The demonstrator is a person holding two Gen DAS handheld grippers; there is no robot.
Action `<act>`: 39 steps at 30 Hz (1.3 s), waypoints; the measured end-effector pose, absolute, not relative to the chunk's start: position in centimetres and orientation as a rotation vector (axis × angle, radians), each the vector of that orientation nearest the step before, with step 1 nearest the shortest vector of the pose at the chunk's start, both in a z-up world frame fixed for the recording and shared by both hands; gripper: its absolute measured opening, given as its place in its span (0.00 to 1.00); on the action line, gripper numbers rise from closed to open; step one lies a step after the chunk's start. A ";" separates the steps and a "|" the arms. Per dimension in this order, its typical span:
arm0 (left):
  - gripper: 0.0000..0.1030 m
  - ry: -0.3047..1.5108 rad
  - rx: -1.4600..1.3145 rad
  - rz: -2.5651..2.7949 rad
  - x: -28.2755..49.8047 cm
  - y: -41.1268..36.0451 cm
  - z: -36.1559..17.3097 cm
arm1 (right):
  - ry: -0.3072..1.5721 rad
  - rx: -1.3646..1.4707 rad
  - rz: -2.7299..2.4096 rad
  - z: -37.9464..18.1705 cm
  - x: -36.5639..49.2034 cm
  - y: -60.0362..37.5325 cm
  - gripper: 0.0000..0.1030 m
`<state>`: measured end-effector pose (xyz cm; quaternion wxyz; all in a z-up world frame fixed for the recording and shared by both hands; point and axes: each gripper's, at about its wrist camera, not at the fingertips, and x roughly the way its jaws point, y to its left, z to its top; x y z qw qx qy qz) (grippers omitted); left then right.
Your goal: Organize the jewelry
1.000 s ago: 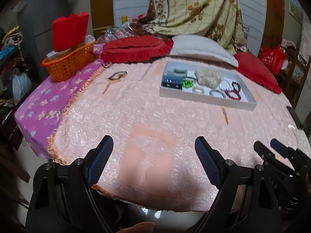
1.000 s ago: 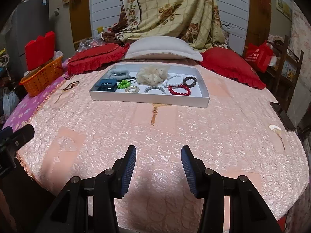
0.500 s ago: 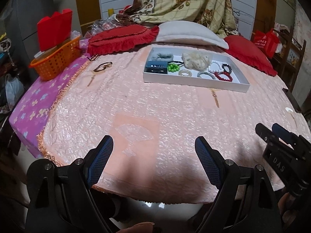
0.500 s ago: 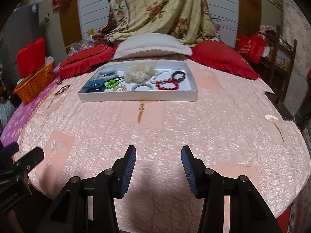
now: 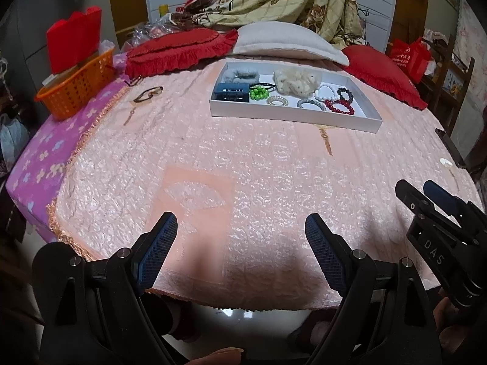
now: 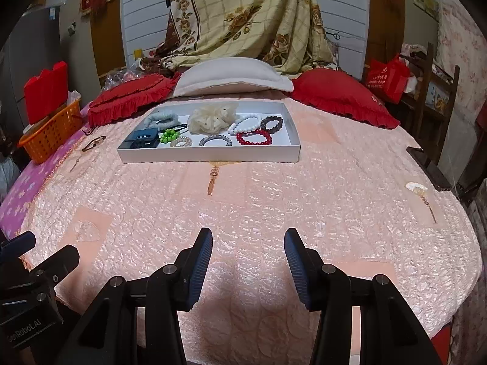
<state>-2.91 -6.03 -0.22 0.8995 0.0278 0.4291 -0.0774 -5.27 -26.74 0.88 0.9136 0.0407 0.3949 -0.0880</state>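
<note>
— What are your tongs doing?

— I'm holding both released: the left gripper (image 5: 241, 252) gaping wide, the right gripper (image 6: 248, 266) half parted, nothing between either, over the near edge of the glossy quilted pink bedspread (image 6: 274, 200).

— And the jewelry?

— It's lying in the shallow white rectangular cardboard tray (image 6: 210, 153) toward the far edge: a red beaded bracelet (image 6: 254, 137), a white pearl bracelet (image 6: 246, 123), a frilly cream scrunchie (image 6: 210, 120).
</note>
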 end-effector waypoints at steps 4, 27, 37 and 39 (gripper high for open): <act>0.84 0.877 0.042 -0.161 -3.0 -5.8 0.0 | 0.808 0.078 -0.183 1.0 -5.3 -26.6 0.46; 0.84 0.927 0.040 -0.164 -2.4 -5.8 -1.0 | 0.827 0.070 -0.175 0.5 -5.1 -26.2 0.47; 0.84 0.931 0.048 -0.152 -2.3 -5.8 -1.3 | 0.836 0.078 -0.182 0.1 -5.1 -26.2 0.47; 0.84 0.932 0.049 -0.154 -2.3 -5.9 -1.3 | 0.835 0.083 -0.187 0.1 -5.1 -26.4 0.47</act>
